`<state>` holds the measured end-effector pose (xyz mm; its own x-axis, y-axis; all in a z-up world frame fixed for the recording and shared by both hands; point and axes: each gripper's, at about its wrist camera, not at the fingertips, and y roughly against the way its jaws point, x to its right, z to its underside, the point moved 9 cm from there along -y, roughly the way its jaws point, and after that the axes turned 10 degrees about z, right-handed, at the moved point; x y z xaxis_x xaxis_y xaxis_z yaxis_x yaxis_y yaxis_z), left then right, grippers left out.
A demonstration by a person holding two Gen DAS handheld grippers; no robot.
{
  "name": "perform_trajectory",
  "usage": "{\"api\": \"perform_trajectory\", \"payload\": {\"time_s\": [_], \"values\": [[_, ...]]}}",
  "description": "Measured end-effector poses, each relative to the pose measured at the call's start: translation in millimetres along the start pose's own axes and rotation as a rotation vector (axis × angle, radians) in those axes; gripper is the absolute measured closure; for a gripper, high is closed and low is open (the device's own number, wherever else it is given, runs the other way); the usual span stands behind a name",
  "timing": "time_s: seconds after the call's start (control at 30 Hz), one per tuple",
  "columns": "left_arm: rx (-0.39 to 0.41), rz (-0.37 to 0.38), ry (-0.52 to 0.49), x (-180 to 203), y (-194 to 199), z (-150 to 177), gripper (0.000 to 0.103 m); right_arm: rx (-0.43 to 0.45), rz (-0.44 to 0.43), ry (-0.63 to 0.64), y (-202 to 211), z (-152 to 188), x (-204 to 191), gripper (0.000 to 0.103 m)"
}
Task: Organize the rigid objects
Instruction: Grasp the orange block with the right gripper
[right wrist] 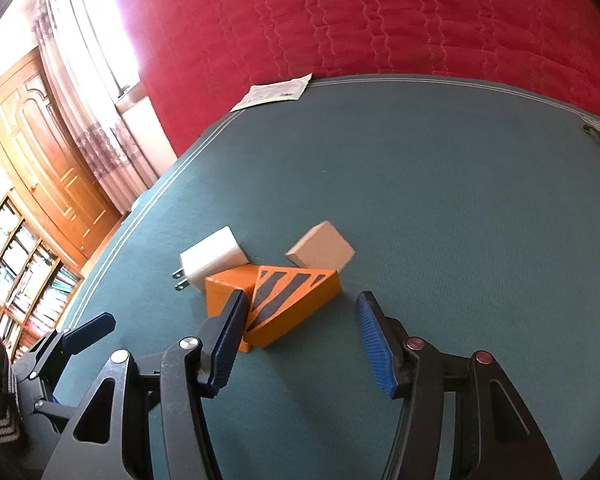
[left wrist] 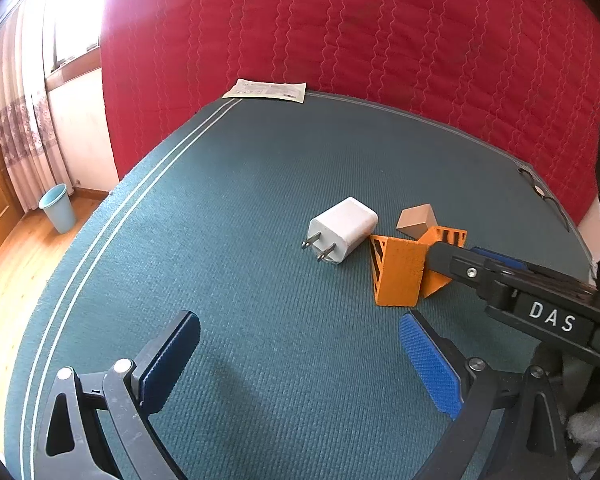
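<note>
A white plug charger [left wrist: 342, 229] lies on the teal mat [left wrist: 236, 208], prongs toward the front left. Right of it stand two orange wedge blocks [left wrist: 398, 270] with cut-out striped sides, and a small tan box [left wrist: 414, 220] sits behind them. My left gripper [left wrist: 296, 360] is open and empty, a short way in front of the charger. My right gripper [right wrist: 300, 340] is open and empty, its left finger [right wrist: 226, 344] at the near edge of the orange blocks [right wrist: 288, 304]. The charger [right wrist: 212, 260] and tan box [right wrist: 322, 249] lie just beyond them.
A paper leaflet [left wrist: 270, 90] lies at the mat's far edge against a red quilt [left wrist: 380, 28]. A dark strap with a round tag [left wrist: 540, 194] lies at the right edge. A blue bin [left wrist: 58, 208] stands on the wooden floor at left.
</note>
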<state>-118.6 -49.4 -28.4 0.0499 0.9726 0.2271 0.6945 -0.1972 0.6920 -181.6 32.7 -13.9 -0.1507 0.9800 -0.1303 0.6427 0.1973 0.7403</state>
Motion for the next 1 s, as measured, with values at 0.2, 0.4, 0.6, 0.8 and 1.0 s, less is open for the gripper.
{"api": "perform_trajectory", "payload": {"time_s": [0.2, 0.4, 0.6, 0.8, 1.0], "values": [[-0.001, 0.001, -0.002, -1, 0, 0, 0.001, -0.001, 0.019, -0.06, 3, 4, 22, 0.046], [0.002, -0.003, -0.006, -1, 0, 0, 0.001, 0.01, 0.032, -0.087, 5, 3, 28, 0.046], [0.001, 0.0, -0.008, -3, 0, -1, 0.001, -0.006, 0.008, -0.065, 1, 5, 11, 0.046], [0.001, 0.002, -0.01, -4, 0, -2, 0.001, -0.006, 0.031, -0.045, -7, 2, 0, 0.052], [0.0, 0.002, -0.01, -4, 1, -3, 0.001, 0.001, 0.068, -0.033, -8, 1, 3, 0.063]]}}
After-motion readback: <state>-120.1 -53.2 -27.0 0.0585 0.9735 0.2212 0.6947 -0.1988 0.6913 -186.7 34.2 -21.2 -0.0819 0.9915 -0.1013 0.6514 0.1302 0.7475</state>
